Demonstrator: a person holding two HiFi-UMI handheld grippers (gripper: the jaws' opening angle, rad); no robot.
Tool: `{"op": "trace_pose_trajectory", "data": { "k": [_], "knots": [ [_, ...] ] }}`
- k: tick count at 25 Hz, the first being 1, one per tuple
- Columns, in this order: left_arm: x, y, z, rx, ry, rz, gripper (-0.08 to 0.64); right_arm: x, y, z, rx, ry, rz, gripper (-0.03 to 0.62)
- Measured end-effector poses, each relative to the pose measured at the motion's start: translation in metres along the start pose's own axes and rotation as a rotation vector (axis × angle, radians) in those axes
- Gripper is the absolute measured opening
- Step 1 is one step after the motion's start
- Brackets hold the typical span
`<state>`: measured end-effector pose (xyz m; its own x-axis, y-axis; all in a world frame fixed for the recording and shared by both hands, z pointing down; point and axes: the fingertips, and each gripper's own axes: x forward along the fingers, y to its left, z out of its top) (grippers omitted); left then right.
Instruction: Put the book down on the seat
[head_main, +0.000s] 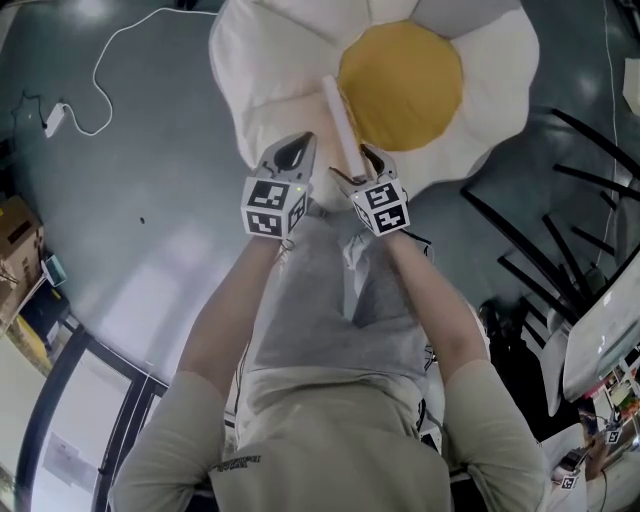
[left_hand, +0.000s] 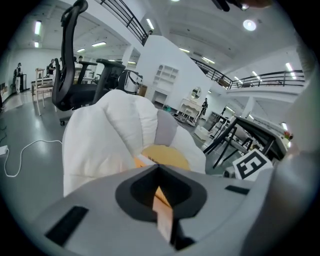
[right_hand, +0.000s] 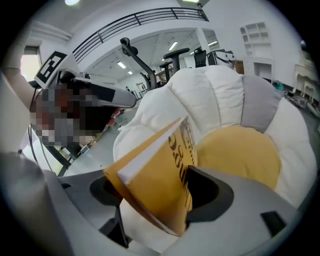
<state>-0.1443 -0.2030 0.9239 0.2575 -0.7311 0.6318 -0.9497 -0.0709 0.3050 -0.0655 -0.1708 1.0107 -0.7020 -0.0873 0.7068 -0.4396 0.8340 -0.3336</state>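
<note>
A flower-shaped seat (head_main: 270, 60) with white petals and a yellow centre lies on the floor ahead of me. The yellow-covered book (head_main: 340, 125) stands on edge over it, tilted, between the jaws of my right gripper (head_main: 352, 165). In the right gripper view the book (right_hand: 160, 185) leans loosely across wide jaws, and the pads do not press on it, so the right gripper (right_hand: 155, 192) is open. My left gripper (head_main: 293, 150) hovers just left of the book with its jaws together. From the left gripper (left_hand: 159, 167) I see the seat (left_hand: 115, 130) and a corner of the book (left_hand: 145, 161).
A white cable with a plug (head_main: 100, 80) trails over the grey floor at the upper left. Black metal frame legs (head_main: 540, 230) stand to the right. A cardboard box (head_main: 15, 230) sits at the left edge. A black office chair (left_hand: 75, 75) stands behind the seat.
</note>
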Motion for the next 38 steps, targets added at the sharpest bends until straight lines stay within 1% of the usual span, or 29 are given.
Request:
{"op": "trace_pose_trajectory", "data": {
  "k": [3,5,8,12,14,16,19,21,22,24,25,27,29,31,33,35,38],
  "knots": [
    [-0.017,-0.003,0.006,0.011,0.011,0.000,0.009,-0.013,0.017,0.009,0.010,-0.001,0.043,0.351],
    [-0.030,-0.006,0.010,0.018,0.016,0.004,0.009,-0.026,0.026,0.016,0.009,-0.002,0.050,0.351],
    [-0.052,-0.011,0.020,0.025,0.022,0.008,0.009,-0.048,0.035,0.028,0.014,-0.012,0.029,0.351],
    [-0.081,-0.019,0.044,0.003,0.010,0.006,0.009,-0.085,0.045,0.047,0.025,-0.031,-0.014,0.351],
    [-0.094,-0.026,0.060,0.011,0.002,0.003,0.009,-0.106,0.050,0.058,0.000,-0.040,-0.039,0.351],
    [-0.108,-0.036,0.081,0.028,-0.025,-0.006,0.009,-0.131,0.057,0.072,-0.037,-0.051,-0.055,0.351],
    [-0.135,-0.051,0.123,0.090,-0.112,-0.039,0.009,-0.171,0.067,0.096,-0.047,-0.082,-0.078,0.351],
    [-0.153,-0.058,0.150,0.131,-0.146,-0.055,0.009,-0.198,0.072,0.115,-0.045,-0.106,-0.106,0.348],
    [-0.162,-0.062,0.163,0.150,-0.157,-0.061,0.009,-0.212,0.074,0.124,-0.044,-0.119,-0.126,0.332],
    [-0.178,-0.073,0.187,0.200,-0.173,-0.078,0.009,-0.243,0.077,0.144,-0.042,-0.154,-0.170,0.268],
    [-0.185,-0.080,0.199,0.228,-0.181,-0.088,0.009,-0.258,0.078,0.155,-0.040,-0.174,-0.191,0.247],
    [-0.197,-0.094,0.221,0.278,-0.194,-0.103,0.009,-0.287,0.081,0.177,-0.031,-0.215,-0.227,0.239],
    [-0.213,-0.107,0.242,0.315,-0.210,-0.111,0.009,-0.317,0.088,0.201,-0.023,-0.268,-0.246,0.233],
    [-0.231,-0.125,0.261,0.350,-0.238,-0.128,0.009,-0.349,0.100,0.227,-0.026,-0.335,-0.255,0.194],
    [-0.247,-0.145,0.281,0.369,-0.272,-0.158,0.009,-0.379,0.108,0.253,-0.036,-0.402,-0.274,0.171],
    [-0.259,-0.163,0.301,0.379,-0.297,-0.188,0.009,-0.408,0.113,0.276,-0.038,-0.461,-0.303,0.164],
    [-0.278,-0.190,0.335,0.424,-0.343,-0.229,0.009,-0.449,0.119,0.311,-0.035,-0.546,-0.351,0.155]
  ]
}}
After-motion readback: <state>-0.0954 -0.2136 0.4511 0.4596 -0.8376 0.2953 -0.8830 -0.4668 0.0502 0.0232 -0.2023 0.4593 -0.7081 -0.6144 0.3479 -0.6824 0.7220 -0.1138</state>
